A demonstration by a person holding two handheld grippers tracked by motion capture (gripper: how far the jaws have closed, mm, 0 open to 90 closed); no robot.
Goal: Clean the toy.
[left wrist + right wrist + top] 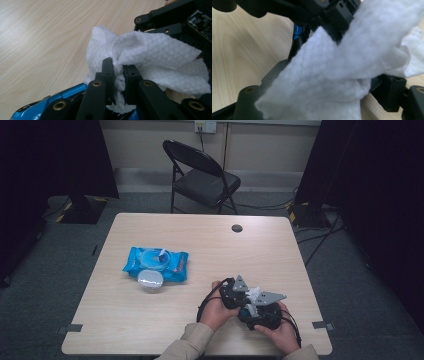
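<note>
Near the front right of the bench [150, 320], the person's two hands hold the grippers close together, with a white wipe [150, 55] between them. The left gripper [119, 72] has its fingers pressed together on a bunched fold of the wipe. The right gripper [317, 100] is draped by the same wipe, which hides its fingers, so whether they pinch it cannot be told. To the left lies a blue wipes pack [156, 263] with a round white lid [150, 279] at its near edge, well apart from the hands. A black folding chair [202, 177] stands beyond the far edge of the bench.
</note>
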